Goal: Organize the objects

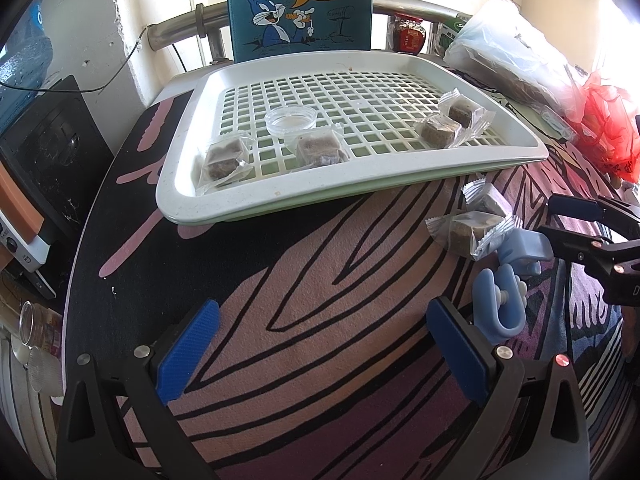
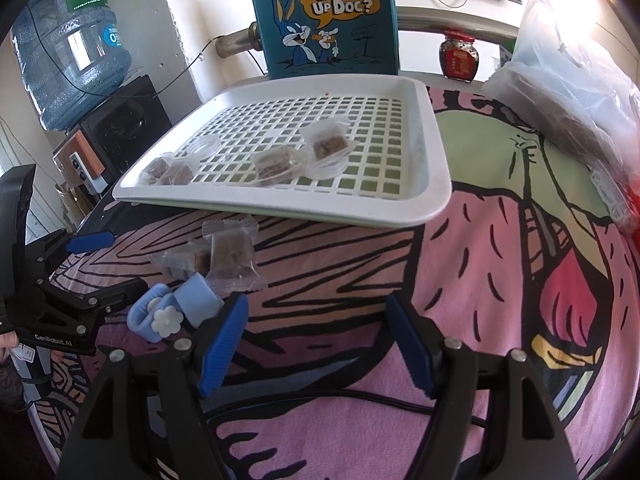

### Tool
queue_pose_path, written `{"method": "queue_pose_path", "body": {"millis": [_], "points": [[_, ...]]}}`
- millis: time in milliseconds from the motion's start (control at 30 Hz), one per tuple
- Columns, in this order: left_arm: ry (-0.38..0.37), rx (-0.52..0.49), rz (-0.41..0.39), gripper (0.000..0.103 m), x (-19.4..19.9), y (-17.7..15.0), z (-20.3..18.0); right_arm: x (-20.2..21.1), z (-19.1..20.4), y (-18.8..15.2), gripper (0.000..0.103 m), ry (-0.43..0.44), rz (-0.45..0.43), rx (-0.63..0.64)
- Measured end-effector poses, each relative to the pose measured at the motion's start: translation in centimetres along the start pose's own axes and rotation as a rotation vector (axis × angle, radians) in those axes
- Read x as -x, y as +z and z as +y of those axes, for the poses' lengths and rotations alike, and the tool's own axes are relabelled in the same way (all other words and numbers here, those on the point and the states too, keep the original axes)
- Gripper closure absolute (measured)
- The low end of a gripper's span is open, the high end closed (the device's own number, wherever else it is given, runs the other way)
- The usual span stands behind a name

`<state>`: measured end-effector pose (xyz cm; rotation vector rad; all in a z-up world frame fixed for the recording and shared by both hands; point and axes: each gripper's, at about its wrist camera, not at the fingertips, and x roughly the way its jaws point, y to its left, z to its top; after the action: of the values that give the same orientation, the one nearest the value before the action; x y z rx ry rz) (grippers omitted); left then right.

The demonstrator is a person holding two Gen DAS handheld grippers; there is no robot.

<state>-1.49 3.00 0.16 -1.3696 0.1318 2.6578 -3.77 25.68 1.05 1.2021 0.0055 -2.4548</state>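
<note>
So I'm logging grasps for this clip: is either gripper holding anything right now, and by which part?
Nothing is held. The left gripper and right gripper are both open above the patterned cloth, with nothing between their blue pads.

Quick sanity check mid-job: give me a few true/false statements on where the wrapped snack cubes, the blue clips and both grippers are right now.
1. Four wrapped snack cubes lie on the white slotted tray. True.
2. The left gripper is shut on a cube. False: its fingers are spread and empty above the cloth.
3. Two wrapped cubes lie off the tray, on the patterned cloth. True.
4. The blue clips sit on the tray. False: they lie on the cloth beside the loose cubes.
5. The right gripper holds a clip. False: it is open and empty, with the clips just to its left.
</note>
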Motion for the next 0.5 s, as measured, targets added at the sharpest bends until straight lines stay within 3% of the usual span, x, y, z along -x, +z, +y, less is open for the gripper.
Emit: {"method": "queue_pose_path", "body": {"millis": [67, 300, 500], "points": [[0.001, 0.002, 0.0, 0.0, 0.0, 0.0, 0.0, -0.1, 0.2, 0.0, 0.021, 0.004, 0.005, 0.011], [-0.026, 0.021, -0.014, 0.0, 0.4, -0.1, 0.5, 0.7, -0.8, -0.4, 0.022, 0.055, -0.027, -0.063], [-0.104, -0.046, -0.111, 0.0, 3.7, -1.2, -1.3, 2.9, 0.6, -1.1, 0.025, 0.09, -0.098, -0.001]]}}
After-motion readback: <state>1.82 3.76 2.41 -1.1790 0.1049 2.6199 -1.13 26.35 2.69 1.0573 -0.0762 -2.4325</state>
